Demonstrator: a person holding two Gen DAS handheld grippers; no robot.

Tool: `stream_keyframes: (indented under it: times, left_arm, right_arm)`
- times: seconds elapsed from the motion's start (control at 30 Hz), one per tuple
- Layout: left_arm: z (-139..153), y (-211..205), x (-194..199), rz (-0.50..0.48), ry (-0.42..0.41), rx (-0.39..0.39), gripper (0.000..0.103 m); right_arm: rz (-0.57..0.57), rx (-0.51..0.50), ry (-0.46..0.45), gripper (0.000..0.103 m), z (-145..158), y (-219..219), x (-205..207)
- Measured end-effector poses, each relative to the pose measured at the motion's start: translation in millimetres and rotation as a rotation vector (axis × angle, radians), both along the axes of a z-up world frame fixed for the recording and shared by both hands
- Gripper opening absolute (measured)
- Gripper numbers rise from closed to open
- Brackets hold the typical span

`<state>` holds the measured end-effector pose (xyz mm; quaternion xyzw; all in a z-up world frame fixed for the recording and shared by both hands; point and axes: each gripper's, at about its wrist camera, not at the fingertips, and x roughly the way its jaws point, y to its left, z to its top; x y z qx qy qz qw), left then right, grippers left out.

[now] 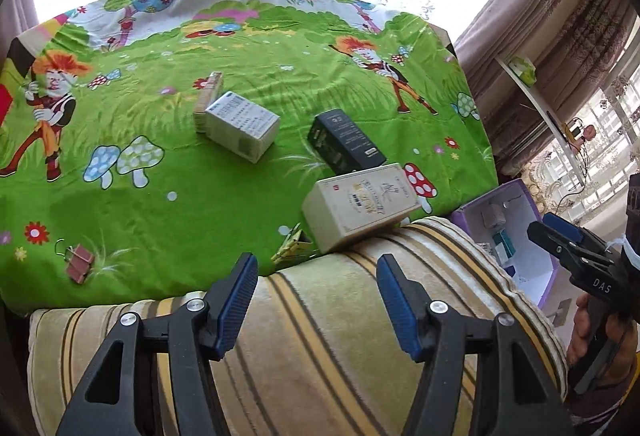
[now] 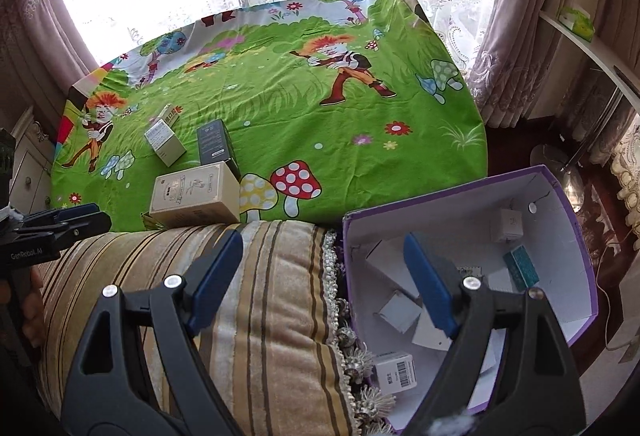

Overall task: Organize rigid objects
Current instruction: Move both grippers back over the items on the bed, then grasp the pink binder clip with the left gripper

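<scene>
box print [image 1: 240, 118] unreadable, yellow item [image 1: 289, 247] half-hidden

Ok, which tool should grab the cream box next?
Probably the left tool: open, empty, aimed almost at the cream box beyond the striped cushion. The right tool, also open, hangs by the purple bin.

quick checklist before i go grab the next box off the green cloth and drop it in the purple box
1. Left gripper open and empty: ok, fingers spread with nothing between them.
2. Right gripper open and empty: ok, hanging over the edge of the purple box.
3. Nearest target reachable: ok, the beige box lies at the cloth's near edge against the striped cushion.
4. Beige box free of neighbours: not ok, the black box sits right behind it, touching or nearly so.
5. Room in the purple box: ok, several small boxes inside but bare floor shows.
6. Binder clip out of the path: ok, far off to the left.
</scene>
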<state>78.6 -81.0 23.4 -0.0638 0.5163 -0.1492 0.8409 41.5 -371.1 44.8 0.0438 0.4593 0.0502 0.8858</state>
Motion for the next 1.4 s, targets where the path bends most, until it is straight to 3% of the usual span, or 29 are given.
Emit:
stream_keyframes:
  times: [0.2,0.5,0.7,0.83,1.13,1.17,1.2,1.4]
  left_arm:
    - [-11.6,73.1,-3.3,0.147,0.039,0.059,0.063]
    - [-48.2,152.4,12.6,0.505,0.239,-0.096,0.062]
    - [-67.4,170.0,30.6,0.652,0.313,-0.096,0.060]
    - [-76.2,173.2,39.3,0.687,0.347,-0.088,0.049]
    - [-80.3,174.1,53.0,0.713,0.325,-0.003,0.048]
    - [-80.0,172.4,55.1,0.707,0.319,0.021,0.045]
    - [-80.0,170.8,56.2,0.700,0.312,0.045,0.034]
    - [-79.3,166.1,61.7,0.657,0.290,0.026,0.034]
  right_arm:
    - [0.088,-0.025,0.016,0.085,-5.2,34.2,4.3]
    - [0.139,-0.054,0.041,0.085,-15.3,55.3,7.1]
    - [0.170,-0.055,0.044,0.085,-19.3,66.0,6.2]
    - [0.195,-0.056,0.048,0.085,-22.0,72.6,5.7]
    - [0.247,-0.057,0.059,0.085,-24.4,87.1,8.2]
    - [0.252,-0.056,0.062,0.085,-24.6,89.1,9.3]
    - [0.256,-0.055,0.064,0.085,-24.8,91.2,10.6]
    - [0.267,-0.068,0.085,0.085,-29.1,105.9,23.9]
